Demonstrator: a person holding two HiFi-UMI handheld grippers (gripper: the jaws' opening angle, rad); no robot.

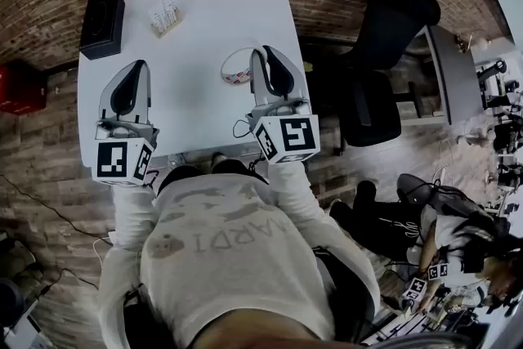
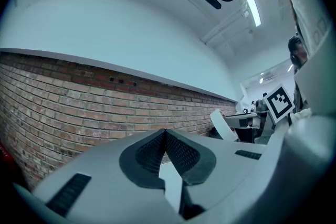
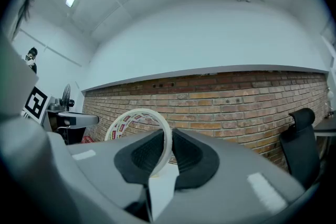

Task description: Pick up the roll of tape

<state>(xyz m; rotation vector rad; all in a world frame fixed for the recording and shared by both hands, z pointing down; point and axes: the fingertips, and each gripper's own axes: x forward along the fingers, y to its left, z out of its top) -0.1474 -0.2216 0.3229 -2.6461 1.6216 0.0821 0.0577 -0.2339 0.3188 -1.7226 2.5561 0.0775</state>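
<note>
The roll of tape (image 3: 137,120) is a thin white ring with red print on its inner face. It stands on edge, and my right gripper (image 3: 167,152) is shut on its rim. From the head view, the tape (image 1: 235,66) juts left from the right gripper (image 1: 263,55) over the white table (image 1: 204,20); whether it touches the table I cannot tell. My left gripper (image 1: 137,66) rests over the table's left part, well apart from the tape, with nothing in it. In the left gripper view its pads (image 2: 166,135) meet at the tip, and the tape (image 2: 223,124) shows far to the right.
A black box (image 1: 102,24) sits at the table's far left corner, with a small carton (image 1: 166,16) beside it. A brick wall (image 3: 236,102) runs behind the table. A black office chair (image 1: 384,69) stands to the right, and another person (image 1: 458,249) sits further off.
</note>
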